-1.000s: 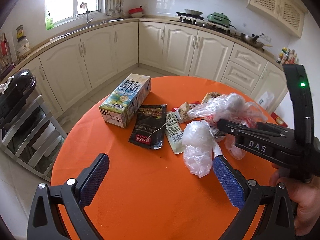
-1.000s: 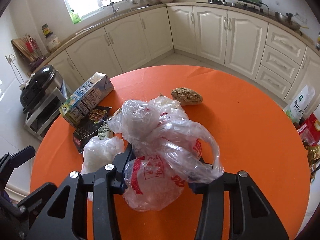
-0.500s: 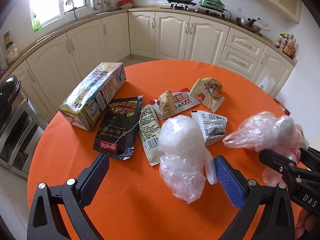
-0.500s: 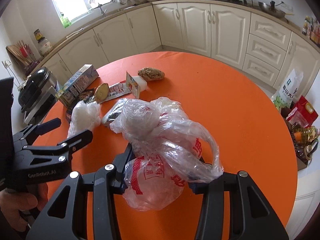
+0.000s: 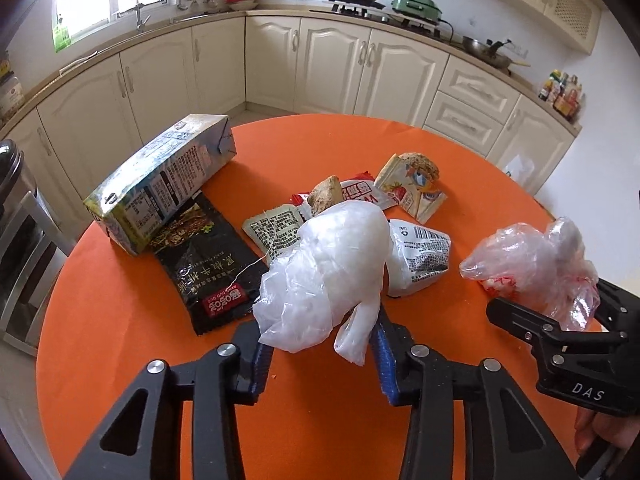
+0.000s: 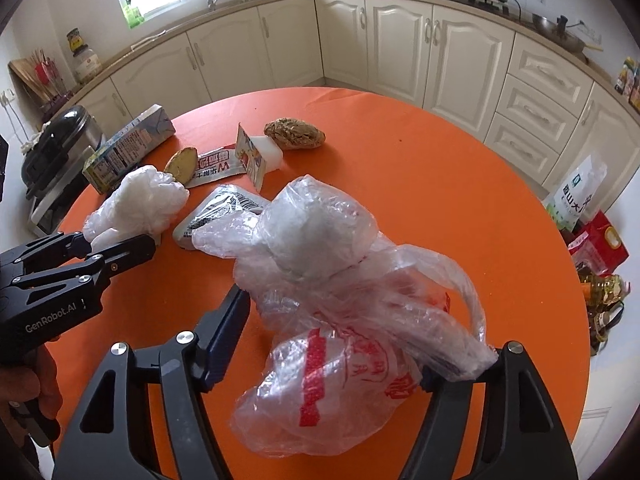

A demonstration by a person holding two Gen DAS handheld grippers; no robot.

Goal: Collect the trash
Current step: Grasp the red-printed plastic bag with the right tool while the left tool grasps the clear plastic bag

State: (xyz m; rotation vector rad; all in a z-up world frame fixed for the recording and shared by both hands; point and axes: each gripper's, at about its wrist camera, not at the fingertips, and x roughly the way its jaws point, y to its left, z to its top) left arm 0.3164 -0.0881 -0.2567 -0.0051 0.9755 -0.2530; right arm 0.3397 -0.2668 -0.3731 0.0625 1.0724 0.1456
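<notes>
A crumpled white plastic bag (image 5: 328,264) sits among wrappers on the round orange table (image 5: 120,360). My left gripper (image 5: 320,336) is closing, and its blue pads press the bag's lower end from both sides. My right gripper (image 6: 336,332) is opening around a clear plastic bag with red print (image 6: 340,364). Its left pad (image 6: 224,332) stands off the bag, and the bag's handle drapes over the right finger. Beyond lie a milk carton (image 5: 160,184), a black packet (image 5: 208,264), a silver barcode wrapper (image 5: 420,256) and a bread piece (image 5: 326,196).
A red-and-white wrapper (image 6: 218,166), a cartoon-printed packet (image 6: 250,156) and a brown bun (image 6: 294,132) lie further back on the table. A cooker on a metal rack (image 6: 52,152) stands left of the table. Bags and bottles (image 6: 576,196) sit on the floor to the right.
My left gripper came forward and down over the white bag and its jaws closed in on it. The right gripper's jaws spread apart around the printed bag, which sagged between them.
</notes>
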